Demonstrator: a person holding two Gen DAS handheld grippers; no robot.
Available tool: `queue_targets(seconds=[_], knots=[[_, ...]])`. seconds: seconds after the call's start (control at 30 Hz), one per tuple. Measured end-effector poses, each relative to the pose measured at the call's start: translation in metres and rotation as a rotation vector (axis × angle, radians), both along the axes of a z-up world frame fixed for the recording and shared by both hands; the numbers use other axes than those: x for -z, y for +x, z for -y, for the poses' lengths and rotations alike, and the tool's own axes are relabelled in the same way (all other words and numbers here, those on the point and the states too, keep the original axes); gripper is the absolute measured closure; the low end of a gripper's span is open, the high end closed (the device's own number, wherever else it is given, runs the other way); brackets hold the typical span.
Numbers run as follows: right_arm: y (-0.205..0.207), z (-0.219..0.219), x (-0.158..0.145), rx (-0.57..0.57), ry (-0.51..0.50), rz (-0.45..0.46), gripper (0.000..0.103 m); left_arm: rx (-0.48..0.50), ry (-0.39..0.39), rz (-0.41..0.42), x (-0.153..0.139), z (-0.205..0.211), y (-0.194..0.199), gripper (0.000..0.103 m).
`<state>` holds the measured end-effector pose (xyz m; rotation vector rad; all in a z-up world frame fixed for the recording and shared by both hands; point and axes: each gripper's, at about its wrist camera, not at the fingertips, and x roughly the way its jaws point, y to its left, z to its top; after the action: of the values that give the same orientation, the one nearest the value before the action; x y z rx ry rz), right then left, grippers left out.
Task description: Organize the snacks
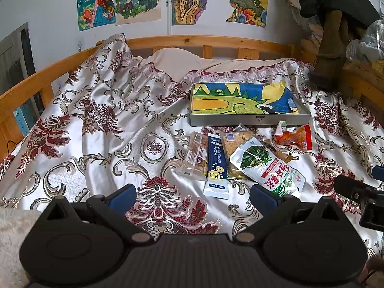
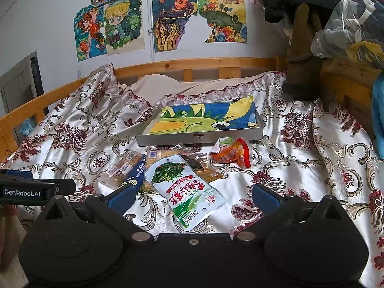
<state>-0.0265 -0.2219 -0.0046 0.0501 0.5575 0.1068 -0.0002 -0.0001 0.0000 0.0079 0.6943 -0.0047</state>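
Observation:
Several snack packets lie on a patterned bedspread in front of a shallow grey tray (image 1: 249, 121) (image 2: 199, 140) lined with a dinosaur drawing. A white-green vegetable pouch (image 1: 267, 166) (image 2: 186, 187) lies on top of a cracker packet (image 1: 234, 144). A dark blue sachet (image 1: 217, 165) (image 2: 136, 170) and a clear biscuit pack (image 1: 195, 153) (image 2: 122, 166) lie left of it. An orange-red packet (image 1: 294, 138) (image 2: 231, 154) lies near the tray. My left gripper (image 1: 192, 195) is open and empty, short of the sachet. My right gripper (image 2: 192, 195) is open and empty, over the pouch's near end.
A wooden bed rail (image 1: 192, 42) (image 2: 196, 63) runs round the back and left. A pillow (image 1: 177, 58) lies behind the tray. A brown boot (image 1: 330, 55) (image 2: 301, 55) and bagged clothes (image 2: 350, 21) stand at the right. The right gripper's side shows in the left wrist view (image 1: 360, 192).

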Motion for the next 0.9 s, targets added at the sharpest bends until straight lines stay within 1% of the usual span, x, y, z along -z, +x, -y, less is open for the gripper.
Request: queue_targets(seconds=[0.9], knots=[[0.0006,-0.0011,0.0005,0.001,-0.002,-0.004,0.001,0.004,0.000,-0.005,0.0019,0.0018,-0.0013,0.000]])
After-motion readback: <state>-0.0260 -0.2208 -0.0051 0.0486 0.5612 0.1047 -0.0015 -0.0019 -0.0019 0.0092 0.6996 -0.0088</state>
